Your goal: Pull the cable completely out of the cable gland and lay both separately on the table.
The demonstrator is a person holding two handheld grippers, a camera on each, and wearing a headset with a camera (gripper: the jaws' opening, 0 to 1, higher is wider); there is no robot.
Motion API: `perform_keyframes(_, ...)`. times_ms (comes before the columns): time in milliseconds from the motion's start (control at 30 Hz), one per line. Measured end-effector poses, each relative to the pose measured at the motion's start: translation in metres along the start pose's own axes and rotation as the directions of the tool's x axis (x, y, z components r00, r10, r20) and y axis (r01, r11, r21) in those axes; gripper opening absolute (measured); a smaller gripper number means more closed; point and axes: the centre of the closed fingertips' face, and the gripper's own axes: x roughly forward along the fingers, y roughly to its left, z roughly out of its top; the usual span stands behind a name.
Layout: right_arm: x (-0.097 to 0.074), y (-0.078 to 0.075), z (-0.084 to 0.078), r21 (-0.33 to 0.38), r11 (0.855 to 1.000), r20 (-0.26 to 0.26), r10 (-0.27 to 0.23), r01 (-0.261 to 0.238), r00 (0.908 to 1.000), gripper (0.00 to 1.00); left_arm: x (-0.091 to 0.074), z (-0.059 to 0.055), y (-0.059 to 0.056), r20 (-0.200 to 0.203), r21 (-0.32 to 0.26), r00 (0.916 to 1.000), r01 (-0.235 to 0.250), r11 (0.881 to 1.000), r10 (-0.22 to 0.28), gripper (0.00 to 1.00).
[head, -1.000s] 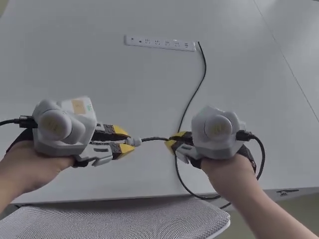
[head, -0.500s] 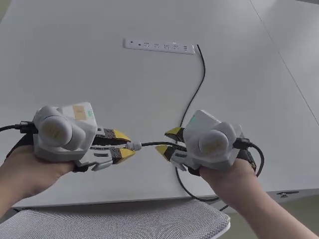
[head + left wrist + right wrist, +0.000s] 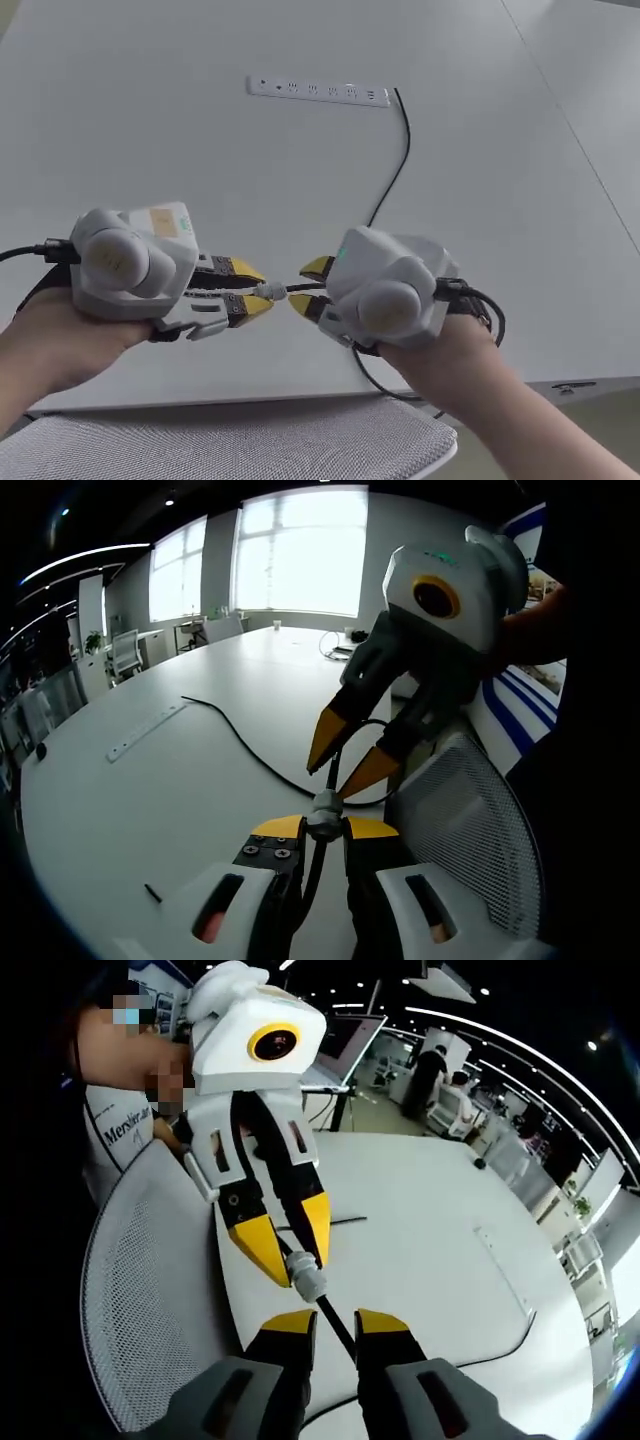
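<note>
Currently, the left gripper [image 3: 252,288] is clamped on the cable gland [image 3: 267,292], above the table [image 3: 200,150]. The cable [image 3: 298,288] leaves the gland toward 3 o'clock, on a 9-to-3 axis. It passes between the spread, empty jaws of the right gripper [image 3: 308,285].

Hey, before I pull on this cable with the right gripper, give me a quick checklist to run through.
1. Left gripper shut on the cable gland: ok.
2. Cable between the jaws of the right gripper: ok.
3. Right gripper clamped on the cable: not ok, jaws open.
4. Cable out of the gland: not ok, it runs through.
5. Cable's far end free to slide: cannot tell.
6. Bare table to lay both down: ok.
</note>
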Motion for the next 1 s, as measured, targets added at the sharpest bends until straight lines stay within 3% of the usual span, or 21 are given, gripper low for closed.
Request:
perform_keyframes(267, -0.001, 0.0, -0.001, 0.017, 1.0, 0.014, 0.004, -0.004, 0.9999, 0.03, 0.0, -0.001, -0.001, -0.004, 0.009, 1.0, -0.007, 1.0, 0.008, 0.15)
perform_keyframes(467, -0.003, -0.003, -0.003, 0.102, 0.995, 0.029, -0.012, 0.009, 0.9995, 0.01, -0.001, 0.003, 0.002, 0.014, 0.03, 0.9997, -0.02, 0.999, 0.02, 0.15)
perform_keyframes(900, -0.007, -0.01, -0.018, 0.226, 0.974, 0.019, -0.024, 0.019, 0.9995, 0.0, -0.001, 0.005, 0.003, 0.013, 0.029, 0.9995, -0.028, 0.999, 0.028, 0.15)
perform_keyframes(1000, -0.007, -0.012, -0.025, 0.27, 0.962, 0.015, -0.03, 0.025, 0.9995, 0.0, -0.001, 0.004, 0.003, 0.01, 0.021, 0.9995, -0.029, 0.999, 0.029, 0.15)
